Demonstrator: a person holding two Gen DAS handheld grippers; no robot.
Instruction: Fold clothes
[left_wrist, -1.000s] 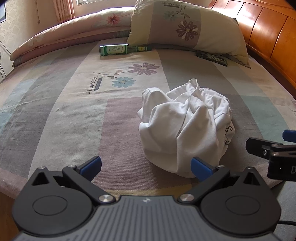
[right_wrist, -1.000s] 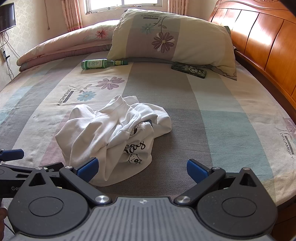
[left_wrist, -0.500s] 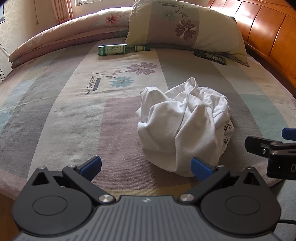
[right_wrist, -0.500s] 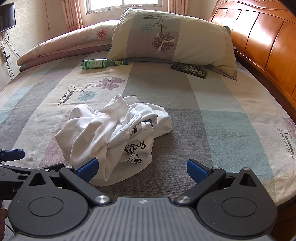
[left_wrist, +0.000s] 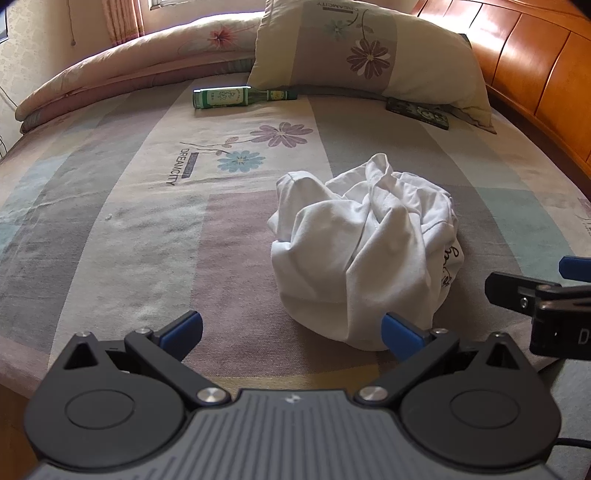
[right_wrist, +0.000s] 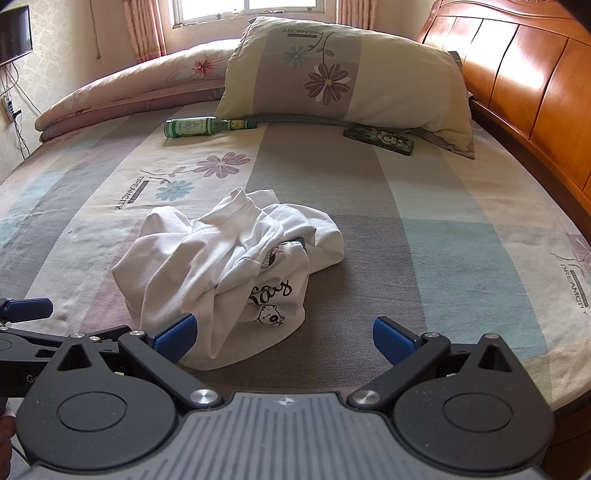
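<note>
A crumpled white T-shirt (left_wrist: 362, 251) with a black cartoon print lies in a heap on the patchwork bedsheet near the front edge of the bed; it also shows in the right wrist view (right_wrist: 229, 273). My left gripper (left_wrist: 291, 332) is open and empty, just short of the shirt's near side. My right gripper (right_wrist: 284, 338) is open and empty, with its left finger beside the shirt's front edge. Each gripper shows at the edge of the other's view.
A green glass bottle (left_wrist: 236, 98) lies on its side at the back of the bed. A dark phone (left_wrist: 417, 112) lies by the flowered pillow (left_wrist: 369, 59). A rolled quilt (left_wrist: 129, 81) lines the back left. A wooden headboard (right_wrist: 524, 96) runs along the right.
The left wrist view has shifted slightly, with the shirt sitting a little lower and to the left in frame. The right gripper has barely moved. Both stay open.
</note>
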